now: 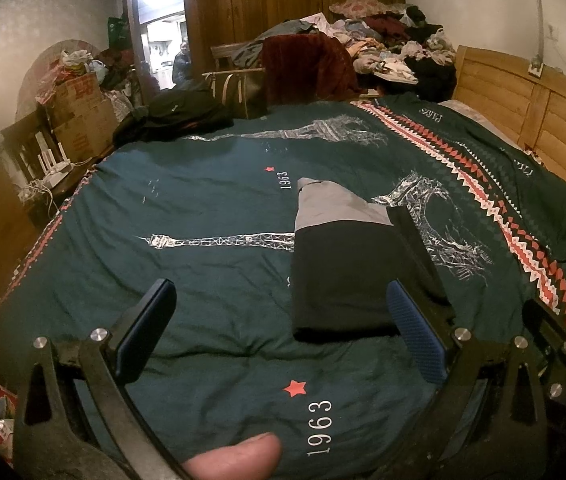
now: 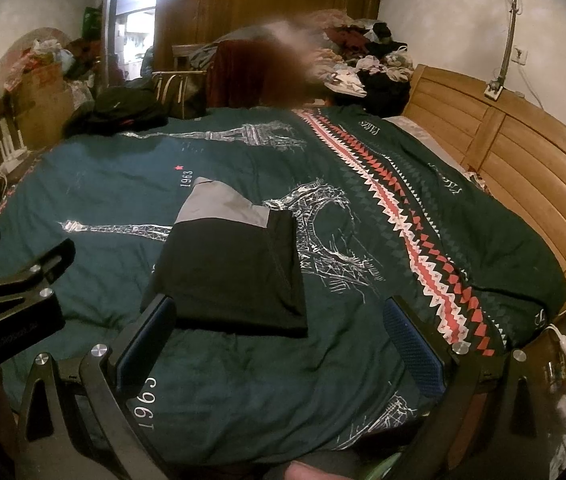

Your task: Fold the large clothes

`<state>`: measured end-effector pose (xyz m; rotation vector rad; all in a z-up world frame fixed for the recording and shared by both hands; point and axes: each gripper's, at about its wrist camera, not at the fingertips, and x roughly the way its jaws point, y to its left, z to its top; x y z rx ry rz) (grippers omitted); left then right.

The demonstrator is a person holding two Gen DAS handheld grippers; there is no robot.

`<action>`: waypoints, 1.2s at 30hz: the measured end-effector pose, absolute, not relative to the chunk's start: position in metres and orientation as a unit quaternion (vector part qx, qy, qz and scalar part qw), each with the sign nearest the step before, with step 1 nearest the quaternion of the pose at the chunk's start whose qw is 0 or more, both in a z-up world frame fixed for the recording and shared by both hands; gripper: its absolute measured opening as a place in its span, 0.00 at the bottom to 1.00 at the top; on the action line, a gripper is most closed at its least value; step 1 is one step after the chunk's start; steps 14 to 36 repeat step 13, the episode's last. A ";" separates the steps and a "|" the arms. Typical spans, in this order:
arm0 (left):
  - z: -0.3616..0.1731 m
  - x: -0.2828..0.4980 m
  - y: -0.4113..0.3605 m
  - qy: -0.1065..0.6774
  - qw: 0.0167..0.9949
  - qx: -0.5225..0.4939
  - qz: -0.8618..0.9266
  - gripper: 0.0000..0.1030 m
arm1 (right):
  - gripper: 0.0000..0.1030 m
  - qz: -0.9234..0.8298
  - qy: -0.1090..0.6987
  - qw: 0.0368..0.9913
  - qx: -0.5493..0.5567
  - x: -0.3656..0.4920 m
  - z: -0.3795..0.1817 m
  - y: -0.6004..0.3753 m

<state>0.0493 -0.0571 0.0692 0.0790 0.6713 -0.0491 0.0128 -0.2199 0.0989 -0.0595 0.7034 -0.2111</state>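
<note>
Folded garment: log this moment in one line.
folded garment flat on bedspread | left tool open, empty | right tool open, empty

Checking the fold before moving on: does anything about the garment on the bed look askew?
The folded garment is not square: its grey end tapers to a skewed point beyond the black part. Both grippers are open and clear of it.

Left gripper (image 1: 283, 320) jaws wide apart, empty – thumb (image 1: 235, 456) at bottom centre. Right gripper (image 2: 279, 328) likewise spread, holding nothing.
</note>
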 end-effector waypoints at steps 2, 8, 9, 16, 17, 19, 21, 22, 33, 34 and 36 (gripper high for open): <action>0.067 0.050 -0.056 0.331 0.942 0.040 -0.023 1.00 | 1.00 -0.103 0.344 0.933 -0.029 0.013 0.099 -0.219; 0.061 0.057 -0.055 0.334 0.941 0.040 -0.026 1.00 | 1.00 -0.103 0.348 0.931 -0.030 0.013 0.094 -0.217; 0.060 0.058 -0.054 0.336 0.941 0.038 -0.026 1.00 | 1.00 -0.104 0.348 0.931 -0.030 0.014 0.093 -0.216; 0.056 0.057 -0.053 0.329 0.944 0.026 -0.024 1.00 | 1.00 -0.105 0.351 0.930 -0.030 0.016 0.090 -0.216; 0.056 0.057 -0.053 0.329 0.944 0.026 -0.024 1.00 | 1.00 -0.105 0.351 0.930 -0.030 0.016 0.090 -0.216; 0.056 0.057 -0.053 0.329 0.944 0.026 -0.024 1.00 | 1.00 -0.105 0.351 0.930 -0.030 0.016 0.090 -0.216; 0.056 0.057 -0.053 0.329 0.944 0.026 -0.024 1.00 | 1.00 -0.105 0.351 0.930 -0.030 0.016 0.090 -0.216; 0.056 0.057 -0.053 0.329 0.944 0.026 -0.024 1.00 | 1.00 -0.105 0.351 0.930 -0.030 0.016 0.090 -0.216; 0.056 0.057 -0.053 0.329 0.944 0.026 -0.024 1.00 | 1.00 -0.105 0.351 0.930 -0.030 0.016 0.090 -0.216; 0.056 0.057 -0.053 0.329 0.944 0.026 -0.024 1.00 | 1.00 -0.105 0.351 0.930 -0.030 0.016 0.090 -0.216; 0.056 0.057 -0.053 0.329 0.944 0.026 -0.024 1.00 | 1.00 -0.105 0.351 0.930 -0.030 0.016 0.090 -0.216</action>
